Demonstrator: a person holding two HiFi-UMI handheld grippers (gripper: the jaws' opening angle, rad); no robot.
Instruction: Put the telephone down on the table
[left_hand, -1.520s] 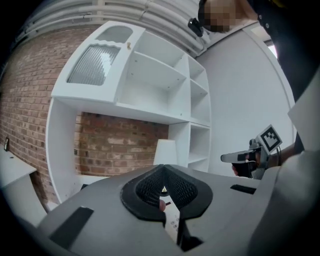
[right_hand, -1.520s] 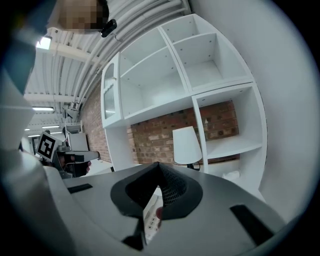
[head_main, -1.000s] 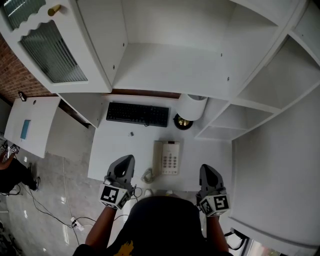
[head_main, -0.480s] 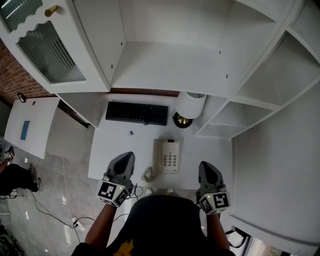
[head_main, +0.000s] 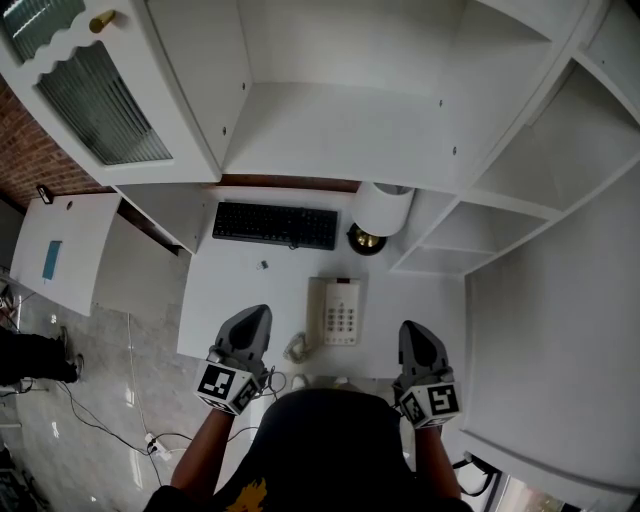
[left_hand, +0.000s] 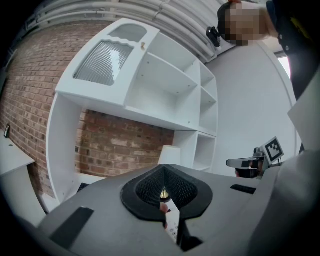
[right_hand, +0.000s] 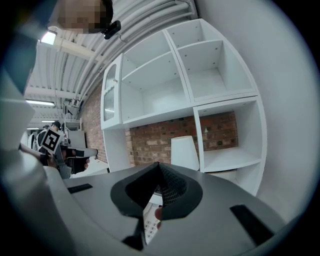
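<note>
Head view is showing the telephone (head_main: 338, 313) lying flat on the white surface (head_main: 235, 290), roughly midway between the two claws and just beyond them, with its keypad facing up. A coiled cord (head_main: 296, 349) is sitting at the telephone's near left corner, close to the surface's near edge. The left claw (head_main: 254, 320) is hovering over the near edge of the surface, just to the left of the cord and apart from the telephone. The right claw (head_main: 411, 336) is hanging near the right end of the near edge, also apart from the telephone. Both are pointing toward the far side.

In the left gripper view, the left claw's jaws are pressing together with nothing between them. Only a sliver of the telephone's keypad is showing through the slit below. In the right gripper view, the right claw's jaws are likewise meeting, empty, with the keypad peeking through the gap beneath.

Farther back on the surface, a black keyboard (head_main: 275, 226) is lying along the far left side. A white-shaded lamp (head_main: 382, 212) is standing just to its right, beyond the telephone. A small dark object (head_main: 263, 266) is resting between the keyboard and the telephone; it is too small to identify. A white shelving unit (head_main: 340, 130) is rising behind the surface, backed by a brick wall (head_main: 30, 150).
</note>
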